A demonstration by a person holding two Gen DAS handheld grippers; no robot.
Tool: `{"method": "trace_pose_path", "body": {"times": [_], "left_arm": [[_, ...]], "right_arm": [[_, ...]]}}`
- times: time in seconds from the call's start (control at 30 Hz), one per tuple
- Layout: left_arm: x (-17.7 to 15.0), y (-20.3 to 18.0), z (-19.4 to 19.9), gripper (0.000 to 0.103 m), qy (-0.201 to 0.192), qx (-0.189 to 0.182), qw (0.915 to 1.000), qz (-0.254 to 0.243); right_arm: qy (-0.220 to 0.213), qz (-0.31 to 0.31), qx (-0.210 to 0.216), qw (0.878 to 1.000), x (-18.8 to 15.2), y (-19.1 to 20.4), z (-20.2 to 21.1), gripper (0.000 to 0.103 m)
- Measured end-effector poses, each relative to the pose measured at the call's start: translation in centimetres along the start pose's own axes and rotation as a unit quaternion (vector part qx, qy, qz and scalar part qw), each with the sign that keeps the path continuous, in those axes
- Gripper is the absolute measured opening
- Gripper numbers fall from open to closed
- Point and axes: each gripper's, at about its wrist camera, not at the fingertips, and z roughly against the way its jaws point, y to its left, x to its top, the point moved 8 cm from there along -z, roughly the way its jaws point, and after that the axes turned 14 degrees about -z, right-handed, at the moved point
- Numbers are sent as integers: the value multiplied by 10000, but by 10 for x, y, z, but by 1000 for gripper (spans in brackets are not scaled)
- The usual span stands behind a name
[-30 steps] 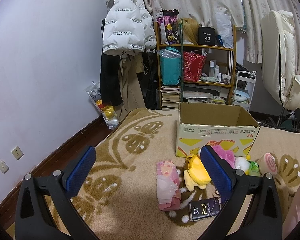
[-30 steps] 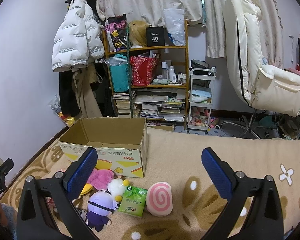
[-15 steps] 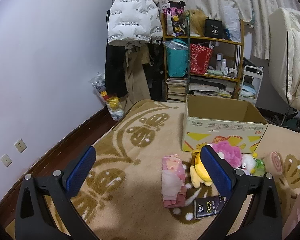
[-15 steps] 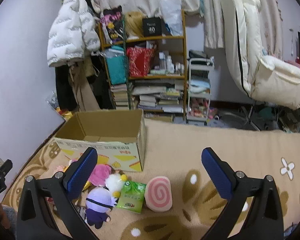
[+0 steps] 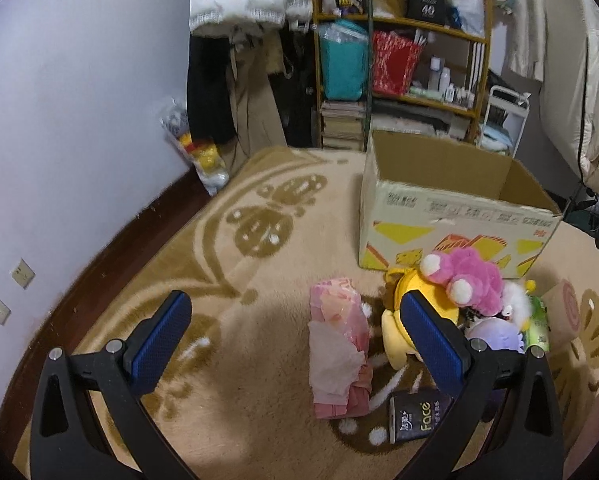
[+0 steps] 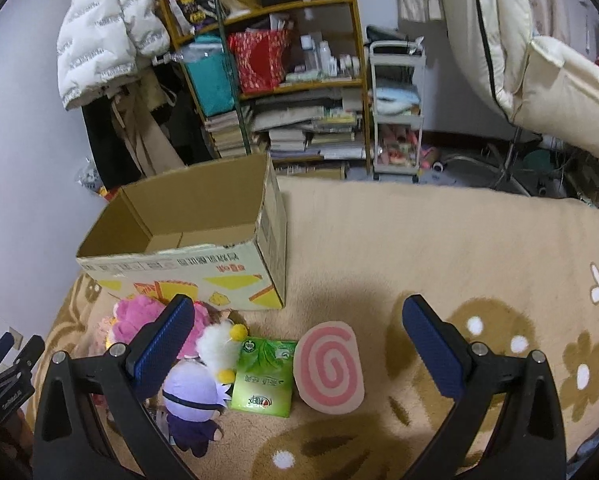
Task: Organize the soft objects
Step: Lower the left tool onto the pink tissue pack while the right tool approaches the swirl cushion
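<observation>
Both tools wide open and holding nothing: left tool [image 5: 295, 340] above pink tissue pack [image 5: 339, 356], right tool [image 6: 299, 344] over swirl-roll plush [image 6: 329, 368] near cardboard box [image 6: 187, 248].

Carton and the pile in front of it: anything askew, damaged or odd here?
The carton sits with its print upside down in the right wrist view. The pink tissue pack looks torn open, with loose tissue spilling over its front. The toys lie in a loose heap on the blanket. Both grippers are open and hold nothing.
</observation>
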Motion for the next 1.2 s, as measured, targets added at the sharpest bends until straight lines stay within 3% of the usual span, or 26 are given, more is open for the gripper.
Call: {"method": "trace_pose_path", "body": {"times": [0.2,0.33,0.73,0.97,1.2], "left_arm": [[-6,-2,-34,103,341,-136,9992,150],[-1,-6,-44,103,329,-86,9994,49],[-12,-6,-86,103,774,-193,9966,187],[-20,-13,-101,103,960,-259,9949,178],[-30,-21,-112,103,1222,-238,9922,77]], "right_arm": [[356,13,-129,9993,-7,0,-25,103],[536,-81,40,9985,-9,1,-39,103],[999,-232,-245,9944,-18,-11,-69,103],[1441,-659,-201,9872,-26,-26,-81,80],[1568,-667,-311,9849,-30,-31,-85,76]]}}
